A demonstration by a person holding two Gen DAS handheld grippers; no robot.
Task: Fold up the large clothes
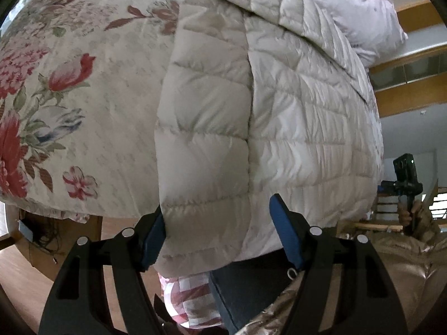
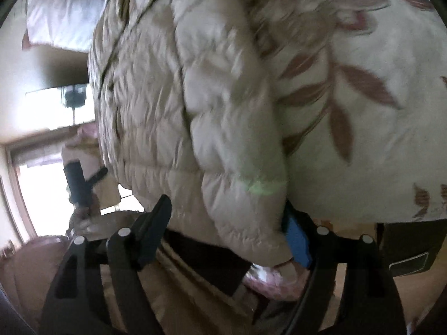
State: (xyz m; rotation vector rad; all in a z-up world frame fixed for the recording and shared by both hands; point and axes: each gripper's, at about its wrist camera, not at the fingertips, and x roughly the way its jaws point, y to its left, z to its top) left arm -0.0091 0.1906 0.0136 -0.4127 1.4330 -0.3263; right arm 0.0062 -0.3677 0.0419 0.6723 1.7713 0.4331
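A cream quilted puffer jacket (image 1: 293,128) lies spread on a floral bedspread (image 1: 83,111), hanging a little over the bed's near edge. One sleeve (image 1: 201,139) is folded along the jacket's body. My left gripper (image 1: 219,203) is open at the hem, astride the sleeve's end; its left blue pad (image 1: 153,240) is at the sleeve's edge, the right pad (image 1: 287,237) apart from it. In the blurred right wrist view, my right gripper (image 2: 226,201) is open around the other sleeve's end (image 2: 237,195) of the jacket (image 2: 156,97), and the blue pad (image 2: 297,240) is beside the cuff.
A pale pillow (image 1: 357,14) lies beyond the jacket. Wooden floor (image 1: 22,273) shows below the bed edge. The person's shiny gold coat (image 1: 405,279), dark trousers (image 1: 251,293) and a pink checked cloth (image 1: 190,301) are close under the grippers. A dark box (image 2: 405,251) stands by the bed.
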